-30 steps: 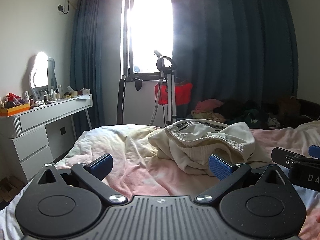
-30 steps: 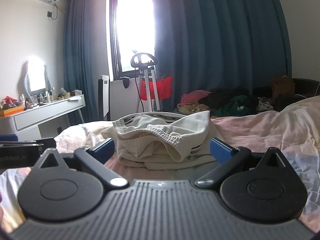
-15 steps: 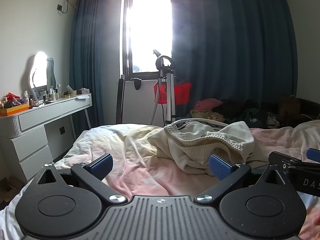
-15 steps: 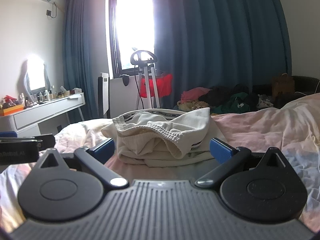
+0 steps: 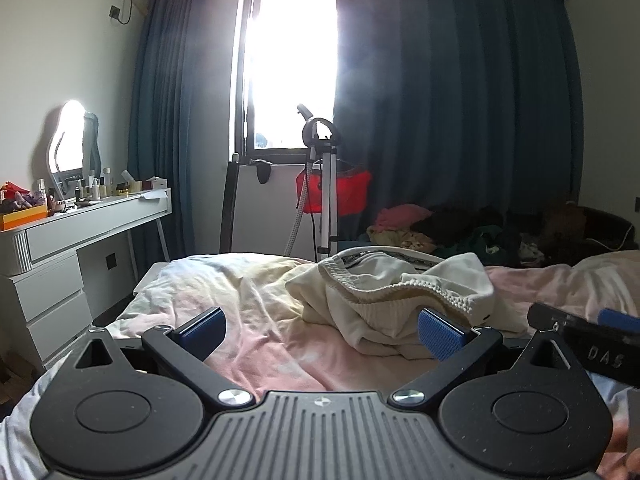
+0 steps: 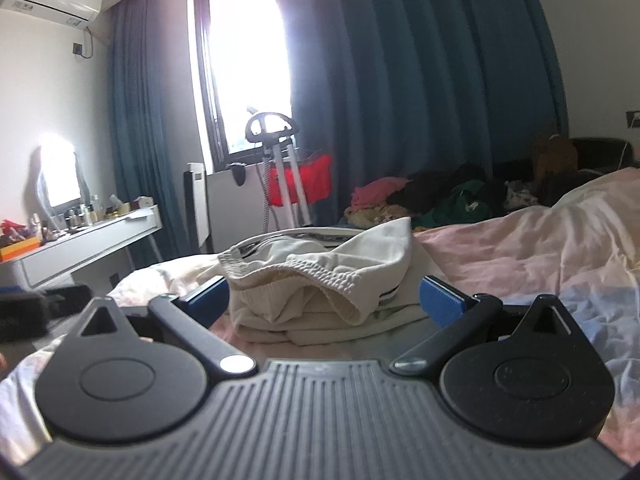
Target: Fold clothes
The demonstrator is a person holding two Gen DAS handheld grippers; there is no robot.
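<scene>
At the far left a white dressing worktop (image 5: pixel 100 220) carries bottles and a lit mirror; it plays no part here. The left gripper (image 5: pixel 320 330) hangs low over the bed (image 5: pixel 248 320), its jaws wide apart and empty, the pink sheet showing between them. Just to its right, and straight ahead of the right gripper (image 6: pixel 324 298), lies the cream garment (image 6: pixel 320 280), bunched in a heap on the bed with its ribbed elastic waistband uppermost. The right gripper's jaws also stand apart with nothing in them, framing the heap. To fold it well, I judge each gripper should take one end of the waistband, pinching a single layer, so the cloth can be spread flat. Further right, the only legible writing is "DAS" on the right gripper's body in the left view.
</scene>
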